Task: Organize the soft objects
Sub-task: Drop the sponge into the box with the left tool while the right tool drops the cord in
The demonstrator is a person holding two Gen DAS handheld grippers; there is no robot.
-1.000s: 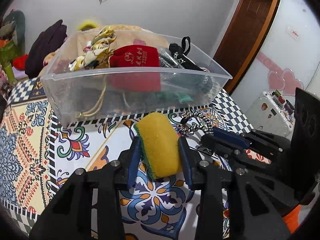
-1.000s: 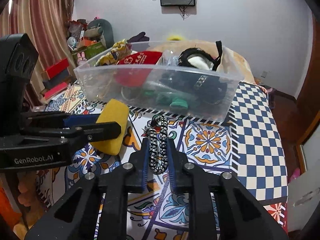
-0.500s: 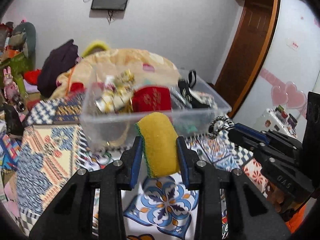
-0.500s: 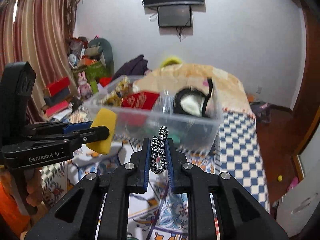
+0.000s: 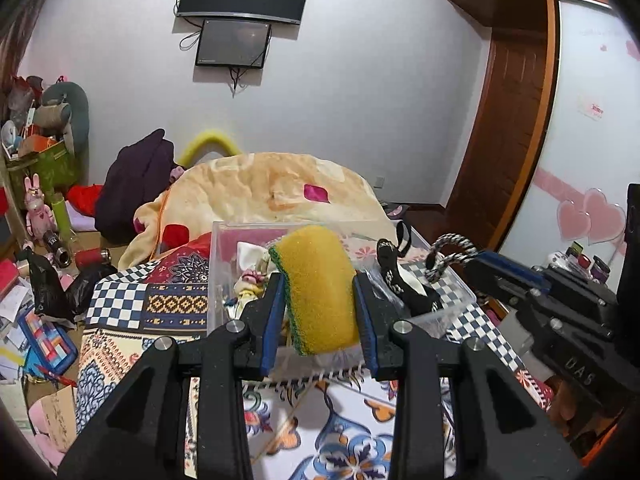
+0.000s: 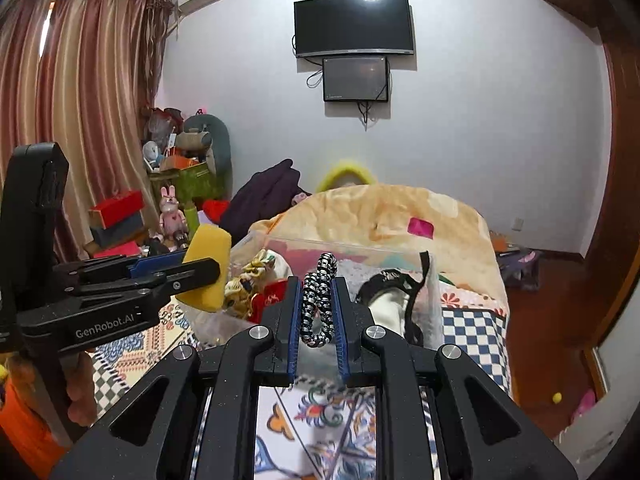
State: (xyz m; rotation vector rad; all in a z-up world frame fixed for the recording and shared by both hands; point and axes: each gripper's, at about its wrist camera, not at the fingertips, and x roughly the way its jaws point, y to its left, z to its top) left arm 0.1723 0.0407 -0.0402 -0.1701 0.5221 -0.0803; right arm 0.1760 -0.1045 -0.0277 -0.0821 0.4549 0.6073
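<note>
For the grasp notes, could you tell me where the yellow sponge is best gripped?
Across its two broad faces at mid-length, approached end-on, as the left gripper now holds the sponge: those faces are flat and parallel, the foam yields evenly, and the free end projects forward.

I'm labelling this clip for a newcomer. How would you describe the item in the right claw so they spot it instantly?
Start at the clear plastic storage bin on the patterned tablecloth. Just in front of its near wall, the right claw pinches a black-and-white braided cord loop upright between blue pads. Its speckled twisted weave sets it apart from the yellow sponge with a green edge in the left claw.
</note>
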